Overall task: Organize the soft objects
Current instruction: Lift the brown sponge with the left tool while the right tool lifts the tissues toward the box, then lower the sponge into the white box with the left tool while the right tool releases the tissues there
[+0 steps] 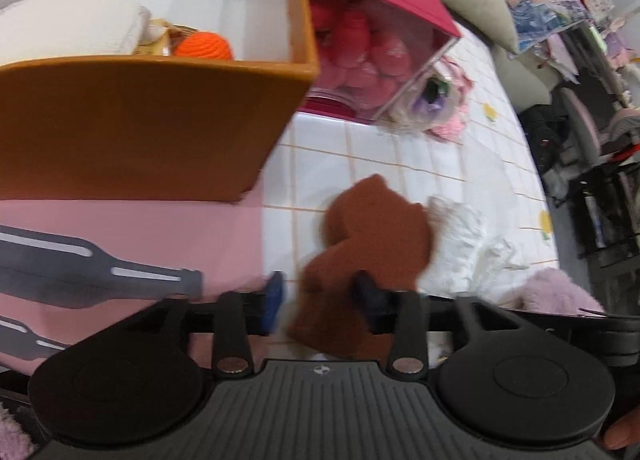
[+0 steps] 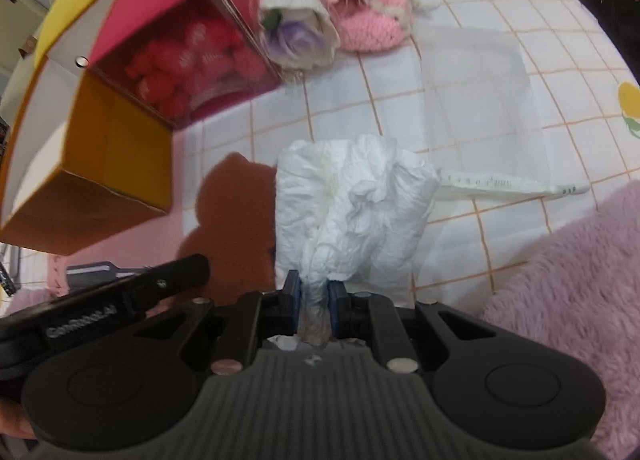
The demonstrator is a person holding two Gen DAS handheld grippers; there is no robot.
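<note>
Left wrist view: my left gripper point(image 1: 318, 300) has its jaws apart, with the brown bear-shaped plush point(image 1: 372, 232) lying between them on the checked bedspread point(image 1: 420, 155). The pads do not look pressed on it, though blur makes that hard to call. The orange storage box point(image 1: 132, 123) sits just ahead, already holding an orange knit piece point(image 1: 206, 45). Its near wall stands in the way of a low carry.

Right wrist view: my right gripper point(image 2: 314, 300) is clamped narrowly on the twisted neck of a white crumpled soft bundle point(image 2: 352, 195). The hold is thin, so it could slip. The red clear-front box point(image 2: 188, 55), flower bundle point(image 2: 296, 33) and pink fleece point(image 2: 568, 280) crowd around.
</note>
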